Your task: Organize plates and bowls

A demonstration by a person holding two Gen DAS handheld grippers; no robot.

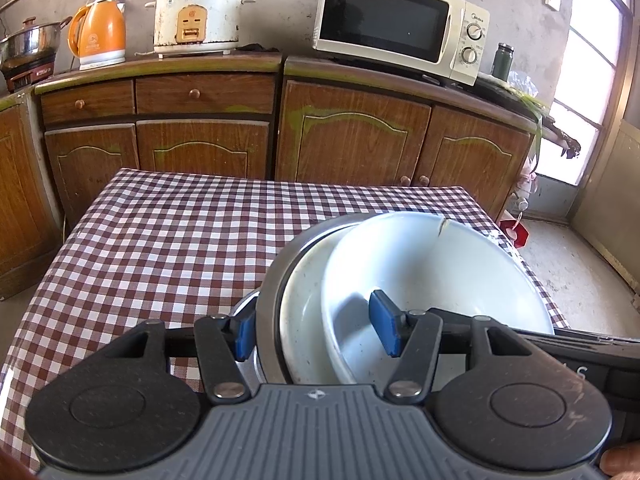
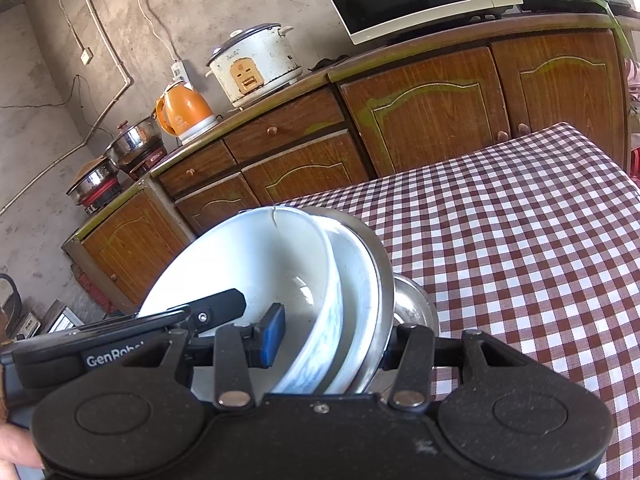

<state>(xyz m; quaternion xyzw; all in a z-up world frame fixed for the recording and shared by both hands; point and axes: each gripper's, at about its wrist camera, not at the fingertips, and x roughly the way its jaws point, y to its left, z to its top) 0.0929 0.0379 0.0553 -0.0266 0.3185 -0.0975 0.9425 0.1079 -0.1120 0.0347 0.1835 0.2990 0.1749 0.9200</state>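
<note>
Left tool [image 1: 316, 330] and right tool [image 2: 332, 336] both clamped stacked bowls [image 1: 432, 276], tilted above checked tabletop [image 1: 160, 240], microwave [image 1: 400, 24] at 12 o'clock.

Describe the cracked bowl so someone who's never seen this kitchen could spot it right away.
Find the checked table in front of the wooden cabinets. A nested stack of dishes sits tilted there. The cracked bowl is the innermost white one, with a dark crack at its far rim; behind it come another white bowl and a metal one.
</note>
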